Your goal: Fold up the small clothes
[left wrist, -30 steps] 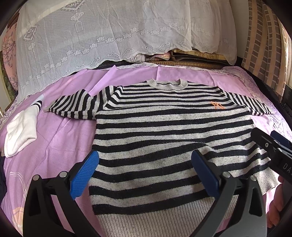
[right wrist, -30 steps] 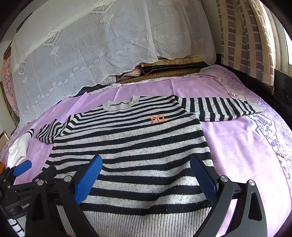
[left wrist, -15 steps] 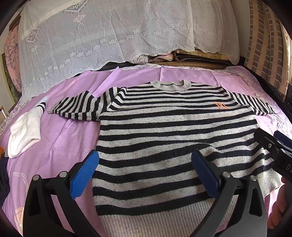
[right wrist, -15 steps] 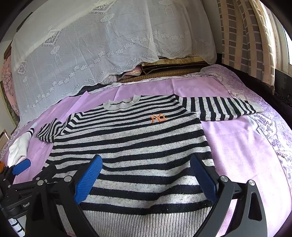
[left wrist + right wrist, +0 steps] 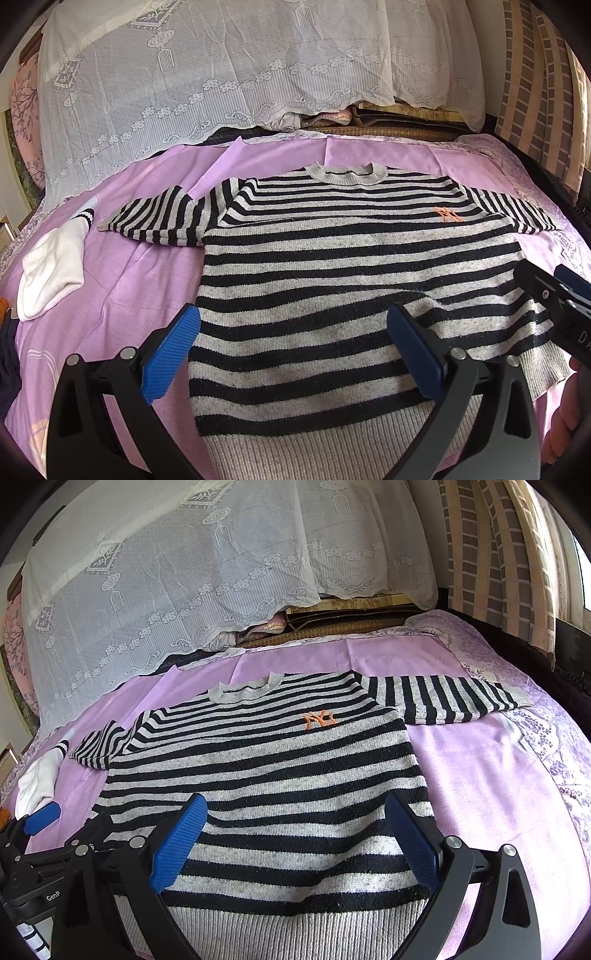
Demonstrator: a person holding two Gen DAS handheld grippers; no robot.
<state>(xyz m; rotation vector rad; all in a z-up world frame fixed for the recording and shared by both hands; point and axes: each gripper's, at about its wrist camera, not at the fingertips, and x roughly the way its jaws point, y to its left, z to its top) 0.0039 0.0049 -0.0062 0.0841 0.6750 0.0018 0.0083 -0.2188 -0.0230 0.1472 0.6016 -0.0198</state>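
A black and grey striped sweater with an orange logo lies flat, front up, on the purple bedsheet; it also shows in the right wrist view. Both sleeves are spread out to the sides. My left gripper is open and empty above the sweater's lower left part. My right gripper is open and empty above the lower right part, near the grey hem. Each gripper shows at the edge of the other's view.
A white sock with a striped cuff lies on the sheet left of the sweater. A white lace cover drapes a pile at the back. Checked curtains hang at the right.
Both grippers have shifted slightly forward and right over the sweater. The sweater has not moved and both grippers stay open.
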